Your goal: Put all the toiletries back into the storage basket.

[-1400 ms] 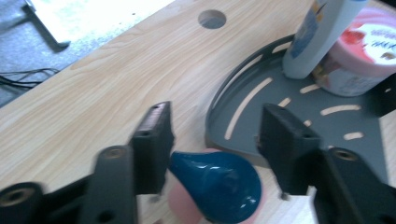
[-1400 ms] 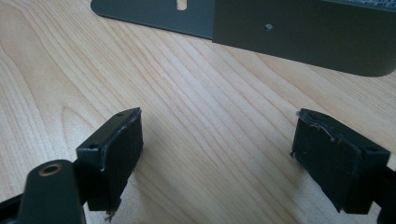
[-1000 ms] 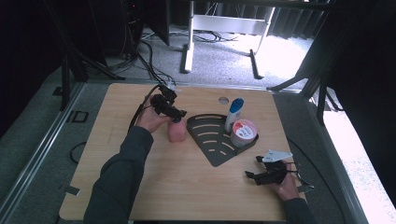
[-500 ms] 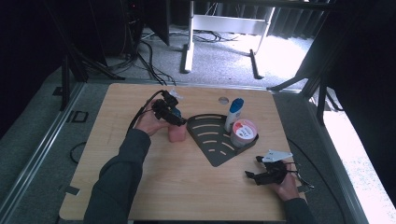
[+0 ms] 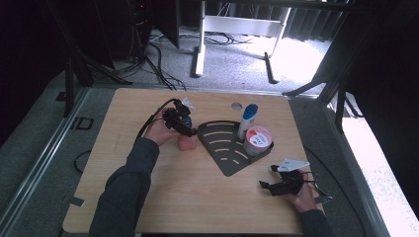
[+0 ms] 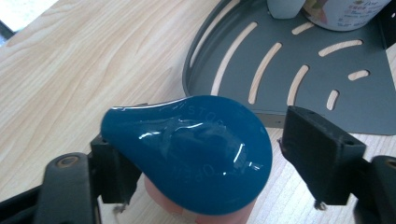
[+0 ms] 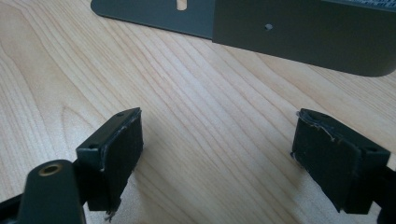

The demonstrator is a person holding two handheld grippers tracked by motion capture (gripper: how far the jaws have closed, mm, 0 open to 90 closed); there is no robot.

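The left gripper (image 6: 196,154) hangs over a pink plastic bottle with a glossy blue teardrop-shaped flip cap (image 6: 191,144), which stands on the pale wooden table (image 5: 148,197). The cap sits between the two black jaws. The jaw on the view's right stands clear of it with a gap; the other is close against the cap's edge, though I cannot tell whether it touches. The jaws have just been closing a little from their widest. Just beyond the fingertips lies a dark grey slotted metal corner shelf (image 6: 299,60). The right gripper (image 7: 219,154) rests low over bare wood with its jaws spread wide and nothing between them, the shelf's wall ahead of them.
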